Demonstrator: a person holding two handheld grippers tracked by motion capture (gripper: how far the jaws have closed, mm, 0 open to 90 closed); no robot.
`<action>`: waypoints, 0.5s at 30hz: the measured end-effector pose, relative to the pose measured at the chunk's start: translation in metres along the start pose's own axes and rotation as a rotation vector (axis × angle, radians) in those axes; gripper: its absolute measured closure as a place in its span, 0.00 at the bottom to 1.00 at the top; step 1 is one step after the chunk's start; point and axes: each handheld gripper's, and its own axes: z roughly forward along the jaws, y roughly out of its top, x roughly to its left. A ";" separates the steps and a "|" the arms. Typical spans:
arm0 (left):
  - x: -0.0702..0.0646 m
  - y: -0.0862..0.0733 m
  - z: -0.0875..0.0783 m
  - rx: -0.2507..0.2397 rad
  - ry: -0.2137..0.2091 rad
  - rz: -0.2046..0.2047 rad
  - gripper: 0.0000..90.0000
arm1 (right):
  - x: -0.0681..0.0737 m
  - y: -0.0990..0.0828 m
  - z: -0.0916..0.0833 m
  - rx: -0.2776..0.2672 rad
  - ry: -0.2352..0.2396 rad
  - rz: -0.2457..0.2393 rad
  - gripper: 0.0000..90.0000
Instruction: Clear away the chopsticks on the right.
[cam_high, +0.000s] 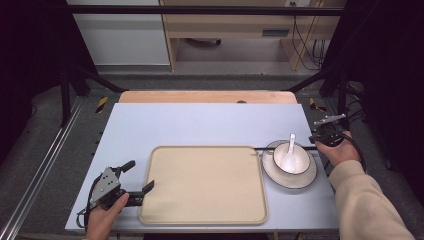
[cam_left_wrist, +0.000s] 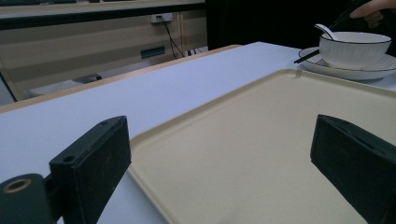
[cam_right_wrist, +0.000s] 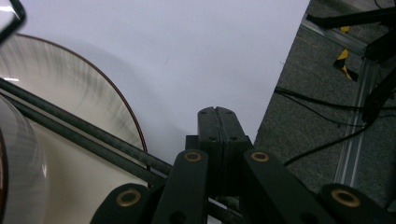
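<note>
A beige tray (cam_high: 200, 185) (cam_left_wrist: 257, 140) lies in the middle of the pale blue table (cam_high: 200, 120). To its right a white bowl (cam_high: 291, 159) (cam_left_wrist: 355, 49) holding a white spoon (cam_high: 291, 142) (cam_left_wrist: 325, 30) stands on a dark-rimmed plate (cam_high: 305, 179) (cam_right_wrist: 70, 84). Black chopsticks (cam_high: 262, 148) (cam_right_wrist: 79, 128) lie across the plate's far rim. My right gripper (cam_high: 316, 140) (cam_right_wrist: 218, 114) is at their right end, its pads pressed flat together; the sticks run under the jaws' base. My left gripper (cam_high: 141, 175) (cam_left_wrist: 219, 140) stands open at the tray's left edge.
The table's right edge (cam_right_wrist: 280, 84) runs close beside the right gripper, with grey floor and cables beyond it. A wooden strip (cam_high: 207, 96) borders the table's far side. Black frame bars (cam_high: 200, 10) stand at the back and on both sides.
</note>
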 end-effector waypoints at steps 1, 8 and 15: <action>0.000 0.000 0.000 0.001 -0.001 0.000 0.05 | 0.000 0.000 0.000 0.008 0.001 -0.005 1.00; -0.001 0.000 0.000 0.003 -0.006 0.002 0.05 | 0.003 -0.009 -0.004 0.041 0.004 -0.012 1.00; -0.003 -0.001 0.003 0.008 -0.012 0.002 0.06 | 0.011 -0.026 -0.021 0.027 0.013 -0.014 1.00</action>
